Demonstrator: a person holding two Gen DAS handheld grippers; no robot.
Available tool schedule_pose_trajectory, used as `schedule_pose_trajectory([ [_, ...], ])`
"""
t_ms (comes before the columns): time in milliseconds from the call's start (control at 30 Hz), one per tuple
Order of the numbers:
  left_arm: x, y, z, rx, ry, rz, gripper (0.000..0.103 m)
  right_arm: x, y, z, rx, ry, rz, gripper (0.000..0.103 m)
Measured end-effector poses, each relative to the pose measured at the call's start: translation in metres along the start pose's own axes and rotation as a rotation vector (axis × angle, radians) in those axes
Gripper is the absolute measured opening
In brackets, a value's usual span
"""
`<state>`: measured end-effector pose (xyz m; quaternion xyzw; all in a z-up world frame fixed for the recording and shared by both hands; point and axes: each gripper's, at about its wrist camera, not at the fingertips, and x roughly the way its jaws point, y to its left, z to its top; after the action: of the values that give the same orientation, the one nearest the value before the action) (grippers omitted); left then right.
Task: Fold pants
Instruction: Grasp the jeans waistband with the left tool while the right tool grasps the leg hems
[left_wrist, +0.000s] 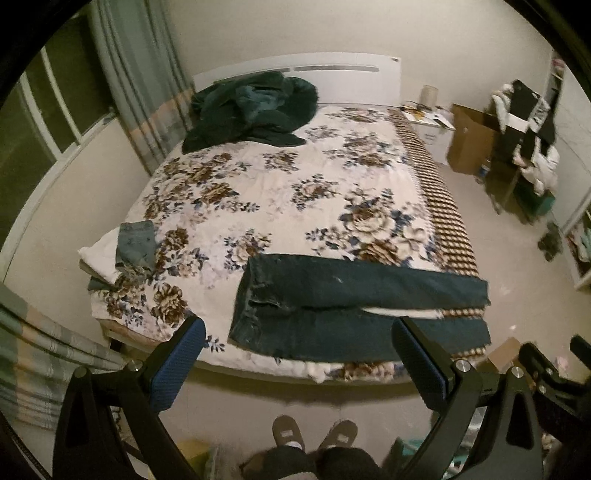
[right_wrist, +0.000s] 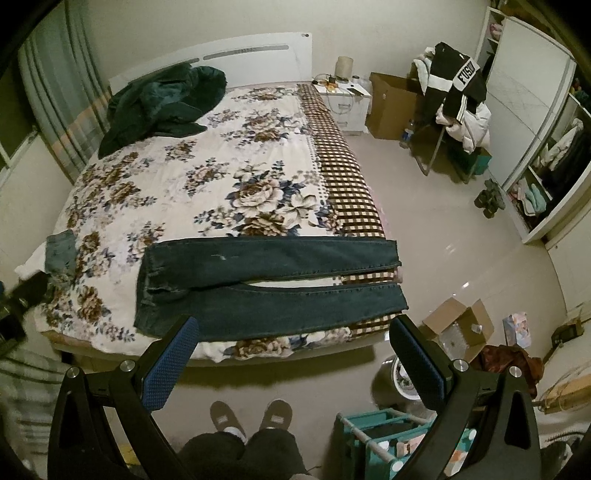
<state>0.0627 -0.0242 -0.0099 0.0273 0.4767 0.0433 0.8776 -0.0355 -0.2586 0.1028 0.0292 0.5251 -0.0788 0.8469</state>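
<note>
Dark blue denim pants (right_wrist: 266, 288) lie flat across the foot of the bed (right_wrist: 207, 177), waist to our left, both legs running right until the hems reach the checked border at the bed's right edge. The nearer leg sits just beside the foot edge. We hold our left gripper (left_wrist: 299, 365) and right gripper (right_wrist: 295, 363) above the floor short of the bed, both spread wide and holding nothing. Bare floral cover stretches beyond the pants toward a green blanket (right_wrist: 162, 103).
</note>
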Motion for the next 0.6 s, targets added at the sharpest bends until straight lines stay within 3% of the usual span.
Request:
schedule_pose_trajectory([
  [267, 0.071, -0.020, 0.027, -0.020, 0.045, 0.085, 0.103, 0.097, -0.028, 0.046, 0.012, 0.039, 0.000, 0.103],
  [433, 0.139, -0.025, 0.049, -0.026, 0.138, 0.102, 0.103, 0.171, -0.040, 0.083, 0.051, 0.090, -0.012, 0.103],
  [600, 0.239, -0.019, 0.075, -0.086, 0.281, 0.102, 0.103, 0.274, -0.060, 0.124, 0.149, 0.187, -0.012, 0.103],
])
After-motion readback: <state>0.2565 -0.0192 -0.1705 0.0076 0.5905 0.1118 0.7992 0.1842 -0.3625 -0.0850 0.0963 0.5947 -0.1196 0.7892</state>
